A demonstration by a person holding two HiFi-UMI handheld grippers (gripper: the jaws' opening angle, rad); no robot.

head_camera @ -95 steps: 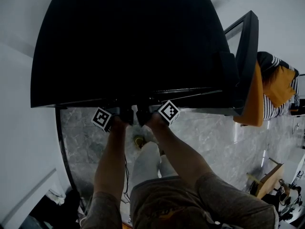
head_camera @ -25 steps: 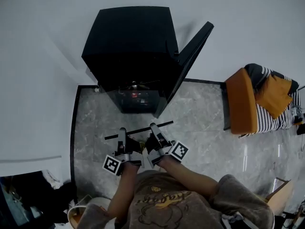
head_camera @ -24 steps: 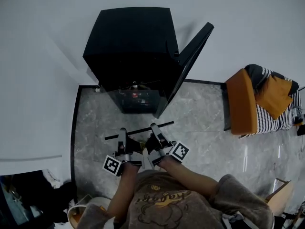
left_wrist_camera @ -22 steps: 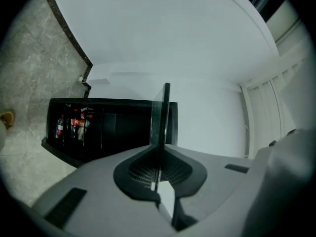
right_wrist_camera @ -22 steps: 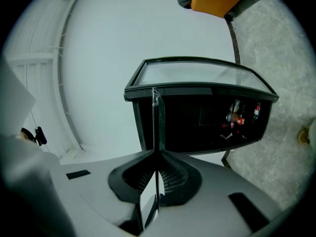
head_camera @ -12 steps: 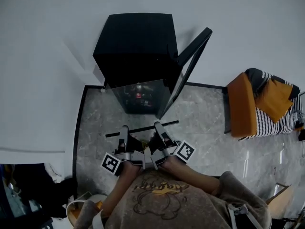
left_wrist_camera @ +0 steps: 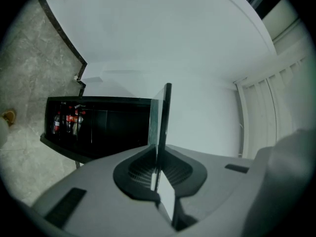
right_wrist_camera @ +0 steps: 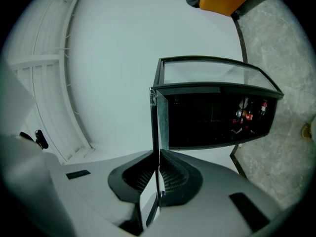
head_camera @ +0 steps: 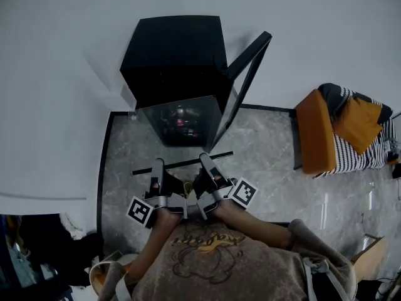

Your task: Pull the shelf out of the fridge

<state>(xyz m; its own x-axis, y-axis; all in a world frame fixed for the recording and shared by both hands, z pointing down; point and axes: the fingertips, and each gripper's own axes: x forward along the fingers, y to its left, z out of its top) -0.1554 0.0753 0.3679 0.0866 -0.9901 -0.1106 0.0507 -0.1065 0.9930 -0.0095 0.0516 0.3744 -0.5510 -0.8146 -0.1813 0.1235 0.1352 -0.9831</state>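
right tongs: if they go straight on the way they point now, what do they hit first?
The right tongs are shut on the shelf, so its far edge leads. Beyond that, the line seems to end at the open fridge, probably its front; depth is unclear.

Black fridge, grey marbled floor, orange cushion, black-and-white striped fabric, white wall
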